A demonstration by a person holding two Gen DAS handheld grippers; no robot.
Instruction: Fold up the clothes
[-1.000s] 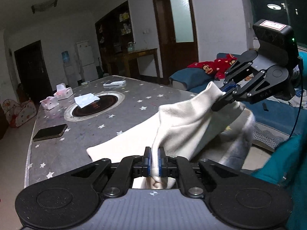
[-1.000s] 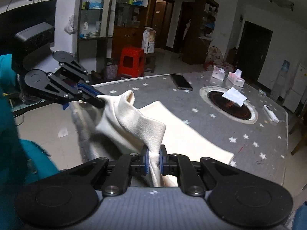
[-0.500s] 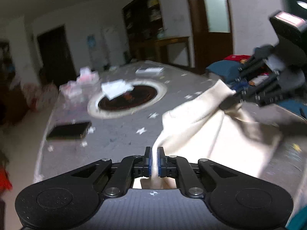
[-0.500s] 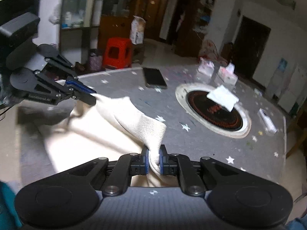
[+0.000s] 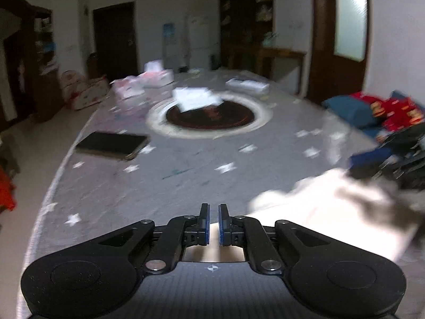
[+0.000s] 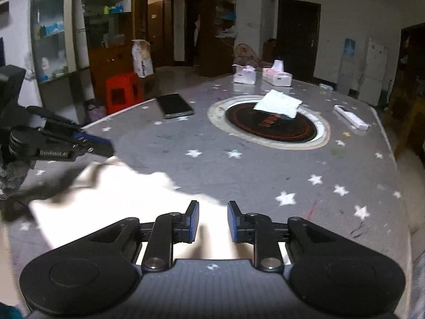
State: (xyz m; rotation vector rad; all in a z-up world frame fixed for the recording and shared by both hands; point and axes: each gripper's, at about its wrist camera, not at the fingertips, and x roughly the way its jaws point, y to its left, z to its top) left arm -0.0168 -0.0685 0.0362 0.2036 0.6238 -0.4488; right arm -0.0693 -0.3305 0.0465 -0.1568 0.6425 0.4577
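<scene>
A cream garment lies spread on the near part of the grey star-patterned table. My left gripper is low over the garment's left corner. Its jaws stand a narrow slit apart, and cream cloth fills the lower part of that slit. In the right wrist view that corner rises to the left gripper's tip. My right gripper stands open just above the garment, with nothing between its blue pads. The left wrist view is blurred.
A black phone lies towards the table's left edge. A round inset hob with white paper sits mid-table. Behind are tissue packs and a white remote. A red stool stands on the floor.
Both grippers have carried the garment forward and down, so it now lies flat on the table. The right gripper has opened and let go of its corner.
</scene>
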